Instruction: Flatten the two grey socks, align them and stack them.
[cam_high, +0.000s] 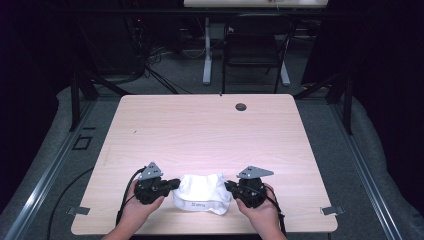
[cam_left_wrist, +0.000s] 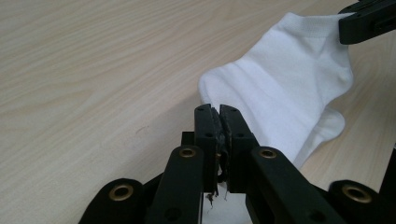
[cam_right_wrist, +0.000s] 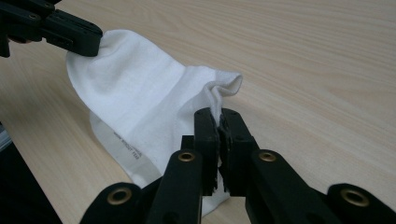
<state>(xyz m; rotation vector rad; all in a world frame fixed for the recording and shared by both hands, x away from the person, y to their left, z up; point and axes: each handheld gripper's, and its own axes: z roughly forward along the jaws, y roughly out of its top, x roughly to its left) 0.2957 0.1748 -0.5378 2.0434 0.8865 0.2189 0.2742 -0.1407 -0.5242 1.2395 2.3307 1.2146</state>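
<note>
A white sock (cam_high: 202, 193) lies near the table's front edge, stretched between both grippers. My left gripper (cam_high: 175, 183) is shut on the sock's left edge, its jaws pinched together on the white fabric (cam_left_wrist: 280, 84) in the left gripper view (cam_left_wrist: 220, 112). At the sock's right edge my right gripper (cam_high: 229, 187) is shut on a fold of the cloth (cam_right_wrist: 140, 98), seen between its jaws (cam_right_wrist: 218, 116). Small grey print runs along the sock's lower band (cam_right_wrist: 125, 144). A hand holds each gripper.
The light wooden table (cam_high: 210, 130) has a round cable hole (cam_high: 241, 106) near its far edge. Behind the table stand a black chair (cam_high: 255, 45) and a white desk leg (cam_high: 207, 55). Dark curtains flank both sides.
</note>
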